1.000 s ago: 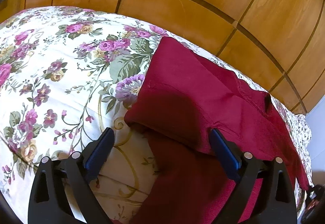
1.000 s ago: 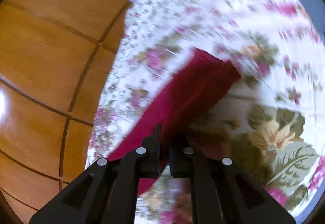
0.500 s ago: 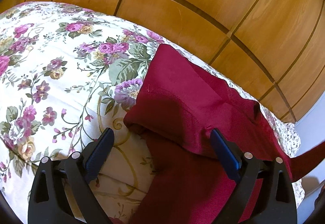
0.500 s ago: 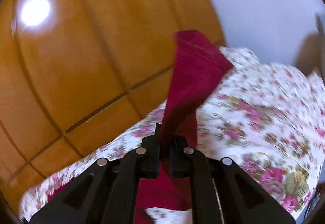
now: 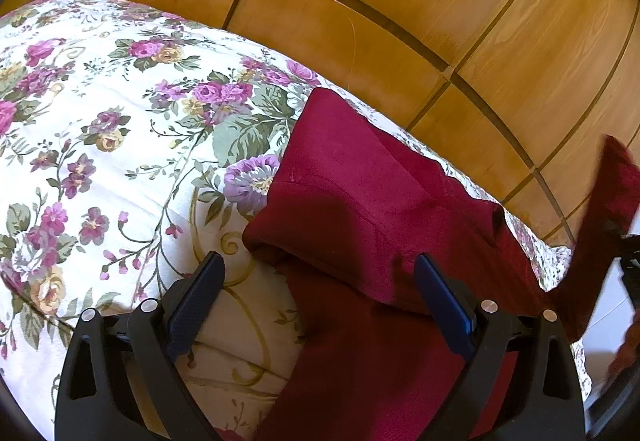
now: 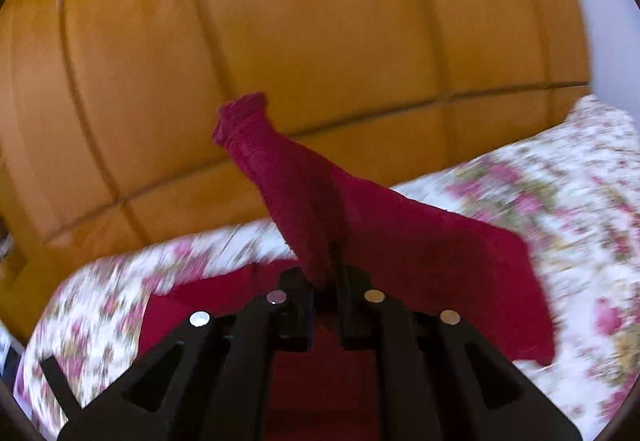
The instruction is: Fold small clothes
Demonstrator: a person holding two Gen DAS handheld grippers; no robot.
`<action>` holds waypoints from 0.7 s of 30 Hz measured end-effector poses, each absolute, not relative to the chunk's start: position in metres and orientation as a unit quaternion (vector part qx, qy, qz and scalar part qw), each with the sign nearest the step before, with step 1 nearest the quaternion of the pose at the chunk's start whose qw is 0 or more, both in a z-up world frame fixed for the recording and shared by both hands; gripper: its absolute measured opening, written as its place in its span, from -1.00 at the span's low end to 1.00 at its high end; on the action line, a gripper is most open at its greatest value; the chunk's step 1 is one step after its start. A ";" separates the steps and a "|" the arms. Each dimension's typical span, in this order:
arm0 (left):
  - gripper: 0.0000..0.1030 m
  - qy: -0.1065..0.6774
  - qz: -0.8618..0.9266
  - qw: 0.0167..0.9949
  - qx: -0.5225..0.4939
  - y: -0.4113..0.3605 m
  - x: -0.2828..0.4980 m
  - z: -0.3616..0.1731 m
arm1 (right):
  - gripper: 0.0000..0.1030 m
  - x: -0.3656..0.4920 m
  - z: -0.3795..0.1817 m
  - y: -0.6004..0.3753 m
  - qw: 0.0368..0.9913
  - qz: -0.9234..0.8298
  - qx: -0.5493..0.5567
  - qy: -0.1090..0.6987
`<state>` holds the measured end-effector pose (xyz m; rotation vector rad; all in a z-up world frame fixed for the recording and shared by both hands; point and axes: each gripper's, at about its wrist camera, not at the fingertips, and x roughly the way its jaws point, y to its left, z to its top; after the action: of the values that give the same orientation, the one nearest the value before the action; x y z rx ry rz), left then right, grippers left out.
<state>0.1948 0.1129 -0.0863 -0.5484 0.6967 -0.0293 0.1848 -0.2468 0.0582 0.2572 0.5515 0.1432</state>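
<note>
A dark red garment (image 5: 360,193) lies partly folded on a floral bedspread (image 5: 100,145). My left gripper (image 5: 320,289) is open just above the garment's near folded edge, its blue pads (image 5: 444,293) on either side, holding nothing. My right gripper (image 6: 324,281) is shut on a long end of the same red garment (image 6: 400,241) and holds it lifted above the bed; that raised end also shows at the right edge of the left wrist view (image 5: 608,201). The right wrist view is motion-blurred.
A wooden panelled wardrobe (image 5: 400,1) stands close behind the bed. The floral bedspread extends to the left (image 5: 60,101). A pale wall (image 6: 600,1) shows at the right.
My right gripper has swung the held red end up off the bed and across, toward the rest of the garment. The left gripper has stayed open in place.
</note>
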 end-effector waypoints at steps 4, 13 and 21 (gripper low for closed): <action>0.85 0.337 -0.016 0.903 -0.267 0.113 0.195 -0.086 | -0.17 0.202 0.002 -0.196 0.918 0.139 0.101 0.357; 0.53 0.324 -0.040 0.899 -0.290 0.114 0.180 -0.059 | 0.26 0.141 -0.018 -0.229 0.913 0.161 0.167 0.336; 0.51 0.349 -0.145 0.889 -0.259 0.048 0.210 -0.012 | 0.06 0.108 -0.027 -0.316 0.911 0.046 0.260 0.316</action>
<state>0.2099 0.0482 -0.0123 -0.5390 0.7251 -0.3006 0.1083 -0.3162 -0.0274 0.5356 0.6521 0.0955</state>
